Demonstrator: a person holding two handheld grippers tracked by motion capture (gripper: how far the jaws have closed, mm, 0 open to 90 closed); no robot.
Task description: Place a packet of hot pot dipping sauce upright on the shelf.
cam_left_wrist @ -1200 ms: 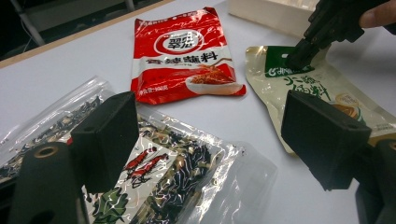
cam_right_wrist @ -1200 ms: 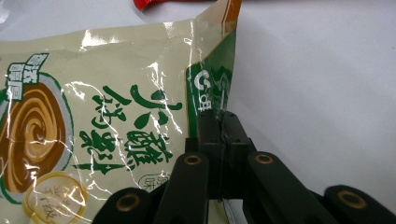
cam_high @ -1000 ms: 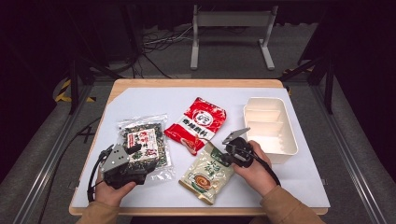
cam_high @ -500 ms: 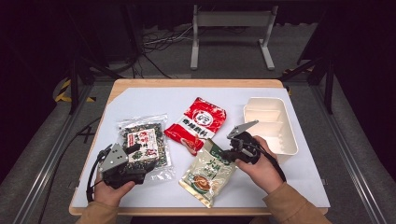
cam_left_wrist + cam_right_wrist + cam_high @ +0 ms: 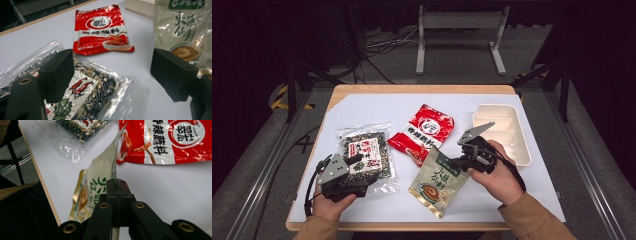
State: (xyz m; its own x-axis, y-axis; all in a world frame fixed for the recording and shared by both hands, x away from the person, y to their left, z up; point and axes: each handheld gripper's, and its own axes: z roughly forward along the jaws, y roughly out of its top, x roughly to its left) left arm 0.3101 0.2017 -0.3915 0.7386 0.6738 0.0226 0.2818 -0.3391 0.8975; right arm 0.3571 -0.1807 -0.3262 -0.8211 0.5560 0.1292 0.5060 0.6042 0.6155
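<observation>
Scene: white-covered table (image 5: 532,200) seen from above, three snack packets and a tray on it, a person's two hands entering from the near edge, each holding a gripper.

Right gripper (image 5: 456,163): jaws pressed together on the top edge of the green-and-cream pouch (image 5: 436,181), near centre of the table.

Change: a second ago the pouch lay flat under this gripper; now its gripped edge is raised and it has been drawn slightly right, toward the tray.

Meaning: the grasp appears to have taken, so the lift is likely under way; carrying the pouch to the tray looks like the next stage.

Left gripper (image 5: 357,159): jaws wide apart, holding nothing, resting over the clear seaweed packet (image 5: 366,156) at near left, about where it was a second ago.

Tray (image 5: 522,150): white, divided, empty, at right, just beyond the right hand (image 5: 494,177).

Red packet (image 5: 428,131): flat at centre, far side of the pouch, untouched.

Right gripper view: pouch (image 5: 96,187) standing on edge, its thin seal pinched between the closed jaws, a detail too small to confirm from above.

Left gripper view: the open gap between the jaws, the seaweed packet (image 5: 92,92) below them, the red packet (image 5: 101,30) beyond, and the pouch (image 5: 185,32) hanging upright at right, its printed face readable.

High view: the tray's position relative to the pouch, which neither gripper view makes plain.
</observation>
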